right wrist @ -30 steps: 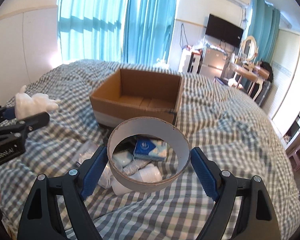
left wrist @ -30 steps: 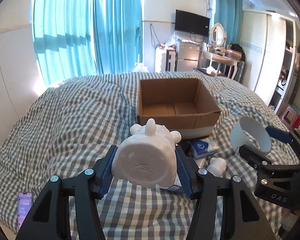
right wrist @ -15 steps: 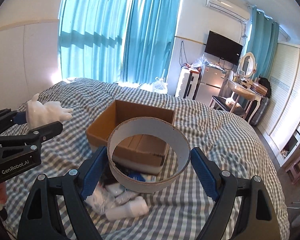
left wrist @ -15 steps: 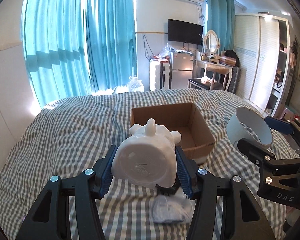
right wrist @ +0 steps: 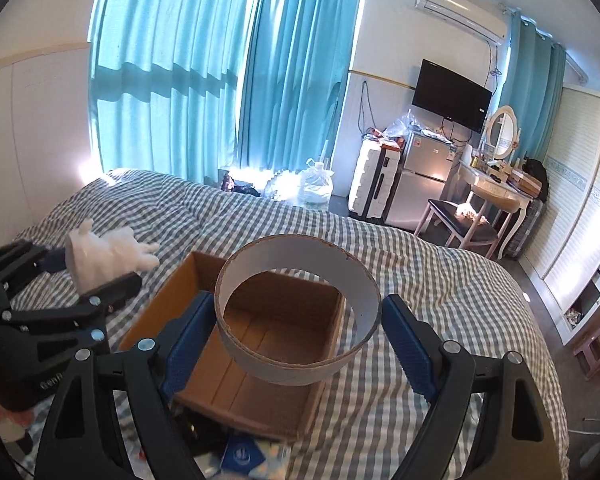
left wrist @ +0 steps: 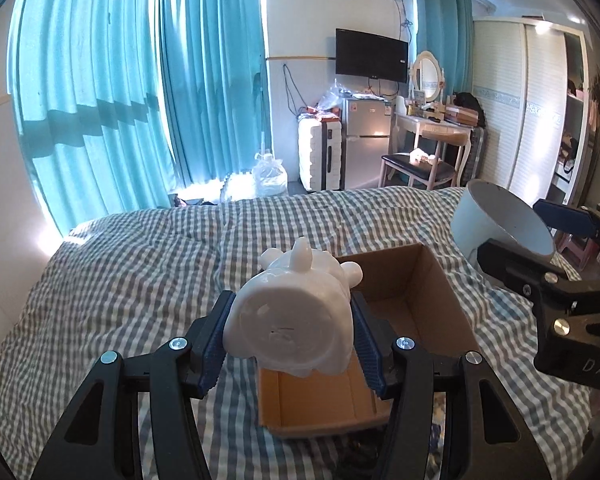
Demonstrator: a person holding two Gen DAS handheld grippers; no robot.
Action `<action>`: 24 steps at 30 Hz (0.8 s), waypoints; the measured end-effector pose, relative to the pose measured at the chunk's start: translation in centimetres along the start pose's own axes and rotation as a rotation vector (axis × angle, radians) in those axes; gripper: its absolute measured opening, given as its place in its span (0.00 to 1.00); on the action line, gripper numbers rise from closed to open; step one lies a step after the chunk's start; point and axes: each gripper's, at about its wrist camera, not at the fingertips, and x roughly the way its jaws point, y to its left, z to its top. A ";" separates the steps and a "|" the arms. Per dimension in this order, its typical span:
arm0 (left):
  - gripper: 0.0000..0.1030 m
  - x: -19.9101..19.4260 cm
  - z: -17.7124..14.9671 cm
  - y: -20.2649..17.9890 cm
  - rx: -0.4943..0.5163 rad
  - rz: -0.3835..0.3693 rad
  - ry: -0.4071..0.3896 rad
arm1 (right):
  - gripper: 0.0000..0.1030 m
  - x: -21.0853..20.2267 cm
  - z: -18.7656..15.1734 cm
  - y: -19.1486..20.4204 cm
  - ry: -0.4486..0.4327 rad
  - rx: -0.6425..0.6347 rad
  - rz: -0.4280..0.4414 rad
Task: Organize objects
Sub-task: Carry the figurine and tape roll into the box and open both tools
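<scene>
My left gripper (left wrist: 290, 330) is shut on a white ceramic animal figurine (left wrist: 296, 320), held base toward the camera above the near left part of an open, empty cardboard box (left wrist: 428, 292) on the checked bed. The figurine also shows in the right wrist view (right wrist: 100, 256). My right gripper (right wrist: 296, 332) is shut on a white cardboard ring (right wrist: 300, 308), held above the box (right wrist: 260, 344). The ring and right gripper show at the right of the left wrist view (left wrist: 500, 224).
A blue tissue packet (right wrist: 246, 456) and other small items lie on the bed (left wrist: 132, 272) in front of the box. Beyond the bed stand blue curtains (left wrist: 140, 92), a suitcase (left wrist: 320, 156), a small fridge (left wrist: 366, 140), a dressing table and chair (left wrist: 424, 160).
Both grippers have risen and moved forward with their objects, from in front of the box to above it. The small items on the bed have dropped out of the left wrist view.
</scene>
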 end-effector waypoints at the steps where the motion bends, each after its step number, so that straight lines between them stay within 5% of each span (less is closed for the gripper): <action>1: 0.55 1.0 0.2 0.0 0.004 -0.007 0.002 | 0.82 0.8 0.3 -0.2 0.002 0.007 0.004; 14: 0.55 10.9 -1.6 -0.2 -0.003 -0.100 0.122 | 0.82 13.9 -0.3 -1.4 0.140 0.089 0.059; 24: 0.56 12.9 -3.4 -0.7 0.025 -0.099 0.153 | 0.82 15.8 -1.8 -0.3 0.133 0.015 0.012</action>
